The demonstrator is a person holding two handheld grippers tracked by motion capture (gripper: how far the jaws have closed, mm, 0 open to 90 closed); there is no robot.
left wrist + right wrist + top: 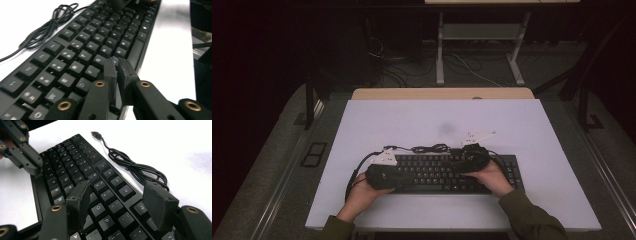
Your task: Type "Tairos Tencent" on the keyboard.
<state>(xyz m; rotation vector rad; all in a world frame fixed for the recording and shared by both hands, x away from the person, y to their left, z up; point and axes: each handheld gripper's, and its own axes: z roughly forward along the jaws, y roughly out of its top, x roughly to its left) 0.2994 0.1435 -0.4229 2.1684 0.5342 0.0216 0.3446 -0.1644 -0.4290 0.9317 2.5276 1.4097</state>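
High view: black keyboard (447, 174) lies flat on the white table (412, 120), at about 6 o'clock from the table's centre, long side parallel to the near edge. Its coiled cable (430, 148) rests on the table just beyond the far edge of the keyboard, at 12 o'clock from the key field. Left claw (404, 172) lies over the left end of the keyboard, held by the left hand (364, 192) coming in from 7 o'clock. Right claw (462, 159) sits over the right-centre keys, right hand (489, 177) behind it at 5 o'clock. The two claws point toward each other across the keys.

Left gripper view: left claw (117, 68) is clenched, the two jaws nearly together with a thin slit between them and nothing caught there. The tips stand over the lower letter rows close to the front edge of the keyboard (82, 50); contact with a key cannot be told. Cable (47, 27) at 10 o'clock, on bare table.

Right gripper view: right claw (120, 200) is released, jaws well apart, keys visible between them, pads gripping nothing. Keyboard (75, 172) runs toward 11 o'clock. Cable (135, 167) with its plug (96, 135) lies at 1 o'clock beside the keyboard. Left claw (33, 167) shows at 10 o'clock, above the far keys.
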